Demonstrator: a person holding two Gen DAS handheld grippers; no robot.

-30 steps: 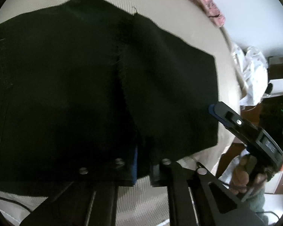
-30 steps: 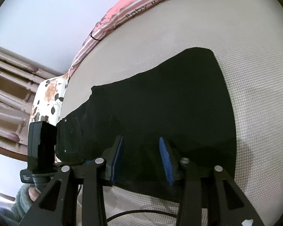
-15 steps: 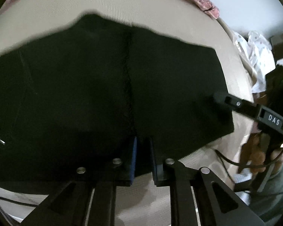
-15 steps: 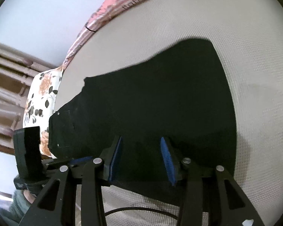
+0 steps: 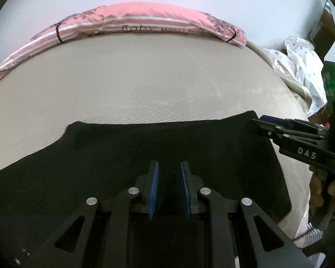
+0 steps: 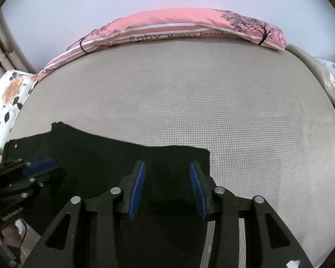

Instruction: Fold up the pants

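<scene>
The black pants (image 5: 167, 147) lie flat on the bed (image 5: 145, 84), filling the lower half of both frames, long axis left to right. The left claw (image 5: 169, 187) has just been opening: a narrow gap, nothing gripped. The right claw (image 6: 167, 187) stands wider apart, empty, over the pants' lower-right corner, which is nearest it.

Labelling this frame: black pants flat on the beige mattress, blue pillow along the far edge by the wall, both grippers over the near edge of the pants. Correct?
One error: the pillow is pink, not blue, as the right wrist view shows. The rest holds: black pants flat on the beige mattress, with the left gripper and right gripper over the near edge, jaws apart. The left jaws have just been opening, gripping nothing.
</scene>
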